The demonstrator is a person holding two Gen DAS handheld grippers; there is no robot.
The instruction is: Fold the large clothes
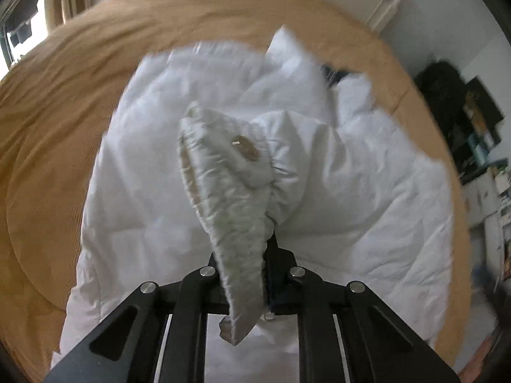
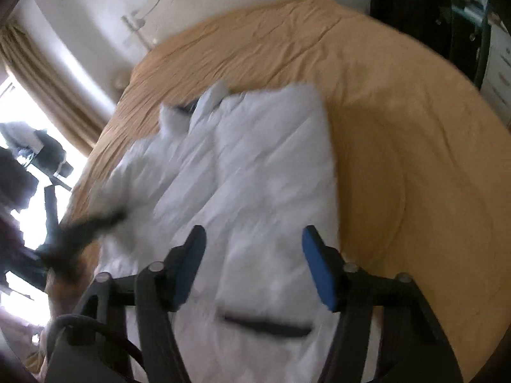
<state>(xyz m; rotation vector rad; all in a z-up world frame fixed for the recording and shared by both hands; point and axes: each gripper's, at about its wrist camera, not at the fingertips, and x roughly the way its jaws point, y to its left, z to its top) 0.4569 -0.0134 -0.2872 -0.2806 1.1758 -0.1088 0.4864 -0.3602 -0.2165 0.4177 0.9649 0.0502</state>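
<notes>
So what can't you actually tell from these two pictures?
- Left wrist view: the left tool tips, buried under the grey cuff they pinch.
- Right wrist view: the dark strip on the white jacket; motion blur leaves it unidentifiable.
- Right wrist view: the figure by the window, blurred and backlit.

A bed (image 1: 64, 102) is carrying everything, and it is wearing a tan, finely ribbed cover that is wrinkling toward the far edge. A white padded jacket (image 2: 255, 166) is lying directly on that cover, spreading over the near middle and leaving bare tan cloth showing on both sides and beyond it. A dark slit on the jacket is showing near its close end.
</notes>
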